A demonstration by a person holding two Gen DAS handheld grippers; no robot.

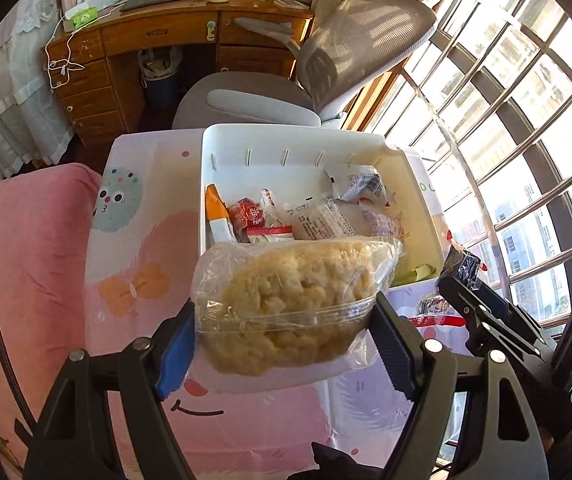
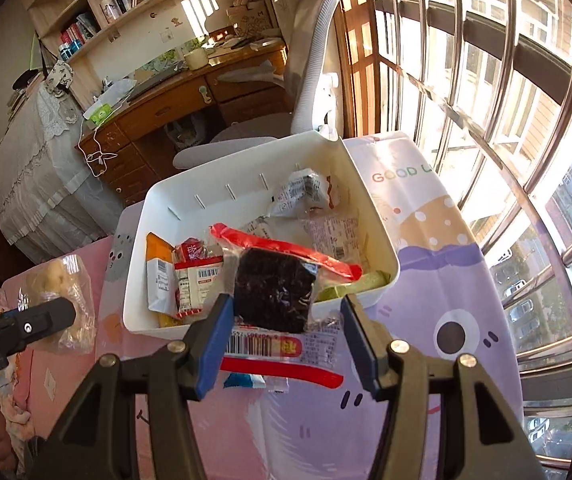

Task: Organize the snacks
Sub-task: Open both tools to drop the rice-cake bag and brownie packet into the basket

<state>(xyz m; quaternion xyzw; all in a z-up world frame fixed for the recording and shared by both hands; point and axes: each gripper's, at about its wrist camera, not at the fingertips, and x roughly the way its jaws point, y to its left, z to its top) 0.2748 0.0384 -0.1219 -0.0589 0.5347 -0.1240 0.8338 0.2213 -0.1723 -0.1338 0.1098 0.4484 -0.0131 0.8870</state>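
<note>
Grips sound: left gripper (image 1: pixel 286 320) clamps the puffed snack bag (image 1: pixel 294 304), right gripper (image 2: pixel 286 320) the dark snack packet (image 2: pixel 276 294). I judge both should clear the white bin (image 2: pixel 370 208) wall before release.

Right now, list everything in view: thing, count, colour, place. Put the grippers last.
White bin: one, white, on the patterned cloth, holding several wrapped snacks.
Pale snack bag: one, clear wrap over beige contents, held in front of the bin.
Dark snack packet: one, black contents with red edges, held over the bin's near edge.
Patterned cloth: one, pink and purple, under the bin.
Desk: one, brown wood, behind.
Chair: one, grey, by the window.
Left gripper: one, black, closed on the pale snack bag.
Right gripper: one, black, closed on the dark snack packet.
</note>
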